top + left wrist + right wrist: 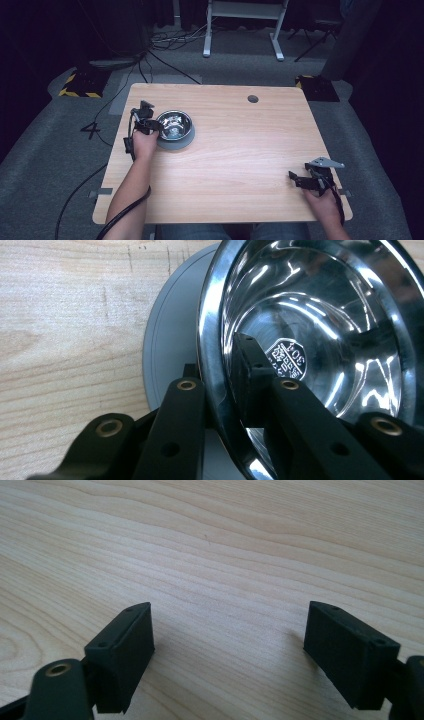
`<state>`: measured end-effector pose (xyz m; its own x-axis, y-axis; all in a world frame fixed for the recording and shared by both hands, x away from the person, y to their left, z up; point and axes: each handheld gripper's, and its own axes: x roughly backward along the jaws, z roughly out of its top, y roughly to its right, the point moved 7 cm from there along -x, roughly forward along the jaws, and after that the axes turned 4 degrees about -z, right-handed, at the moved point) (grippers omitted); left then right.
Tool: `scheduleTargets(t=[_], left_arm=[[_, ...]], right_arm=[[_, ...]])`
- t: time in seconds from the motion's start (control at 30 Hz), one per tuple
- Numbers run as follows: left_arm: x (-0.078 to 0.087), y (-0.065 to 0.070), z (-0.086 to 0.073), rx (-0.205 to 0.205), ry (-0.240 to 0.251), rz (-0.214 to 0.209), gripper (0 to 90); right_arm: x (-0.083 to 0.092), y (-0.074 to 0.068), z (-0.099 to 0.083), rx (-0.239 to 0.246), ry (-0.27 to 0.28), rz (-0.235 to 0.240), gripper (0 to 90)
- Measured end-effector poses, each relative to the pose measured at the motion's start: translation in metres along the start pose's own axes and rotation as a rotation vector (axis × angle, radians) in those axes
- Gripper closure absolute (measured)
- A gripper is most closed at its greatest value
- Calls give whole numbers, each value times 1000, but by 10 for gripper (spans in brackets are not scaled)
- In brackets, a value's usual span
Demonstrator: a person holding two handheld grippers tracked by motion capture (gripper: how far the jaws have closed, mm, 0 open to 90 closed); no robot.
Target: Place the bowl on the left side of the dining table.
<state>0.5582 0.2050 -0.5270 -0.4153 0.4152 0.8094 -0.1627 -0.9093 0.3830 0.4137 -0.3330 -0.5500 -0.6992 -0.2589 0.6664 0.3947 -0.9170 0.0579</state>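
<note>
The steel bowl (173, 123) stands on the left part of the wooden desk (240, 150), toward the far side, and it sits on a round grey base (176, 144) that shows around its lower edge. In the left gripper view the bowl (320, 325) is polished and shiny, and on its inside bottom there is a small stamped mark (286, 359). In this mark the number "304" can be read; the other small signs beside it are too fine to read. The grey base (172, 340) shows to the left of the bowl's rim, lying flat on the desk (65, 330).

The left tool (148, 124) is at the left rim of the bowl. In the left gripper view the left tool (220, 390) has one jaw inside the bowl and the other jaw outside, with the rim between them. The jaws stand close to the rim, but whether the pads press on the metal or stand just off it cannot be told. The person's left hand (144, 145) carries this tool, and a black cable (120, 215) runs along the forearm.

The right tool (305, 179) is well apart from the bowl, near the front right corner of the desk, in the person's right hand (322, 202). In the right gripper view the right tool (227, 645) has its jaws wide apart, with bare wood (225, 555) between them.
</note>
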Motion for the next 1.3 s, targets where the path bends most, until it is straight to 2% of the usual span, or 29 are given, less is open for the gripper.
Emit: scheduleTargets(t=[0.13,0.17,0.23,0.3,0.33,0.4,0.5,0.57,0.67,0.7,0.73,0.87,0.9,1.0,1.13,1.3], left_arm=[[2,0,1,-26,14,42,620],[3,0,1,-21,17,35,585],[5,1,3,-12,40,46,538],[9,1,5,-21,52,65,509],[11,1,5,-24,54,60,497],[16,2,7,-29,65,70,487],[24,5,9,-47,83,58,468],[31,8,10,-84,94,70,470],[40,13,11,-111,115,71,476],[43,16,11,-110,135,74,476],[47,18,11,-128,138,77,476],[57,28,8,-156,152,50,476],[64,34,6,-169,162,32,476],[74,42,2,-183,175,13,475],[84,50,-6,-191,147,-8,474],[97,61,-17,-225,155,-37,474]], right_arm=[[0,0,0,0,0,0,204],[0,0,0,0,0,0,204],[0,0,0,0,0,0,204],[0,0,0,0,0,0,204],[0,0,0,0,0,0,204],[0,0,0,0,0,-1,204],[0,0,0,0,0,0,204],[0,0,0,0,0,-1,203],[0,0,0,0,0,0,204],[0,0,0,1,1,-1,200],[0,0,0,2,0,-4,194],[0,0,0,1,0,-5,194],[0,0,0,1,0,-6,194],[0,0,0,1,0,-6,194],[0,0,0,1,0,-5,194],[0,0,0,1,0,-5,194]])
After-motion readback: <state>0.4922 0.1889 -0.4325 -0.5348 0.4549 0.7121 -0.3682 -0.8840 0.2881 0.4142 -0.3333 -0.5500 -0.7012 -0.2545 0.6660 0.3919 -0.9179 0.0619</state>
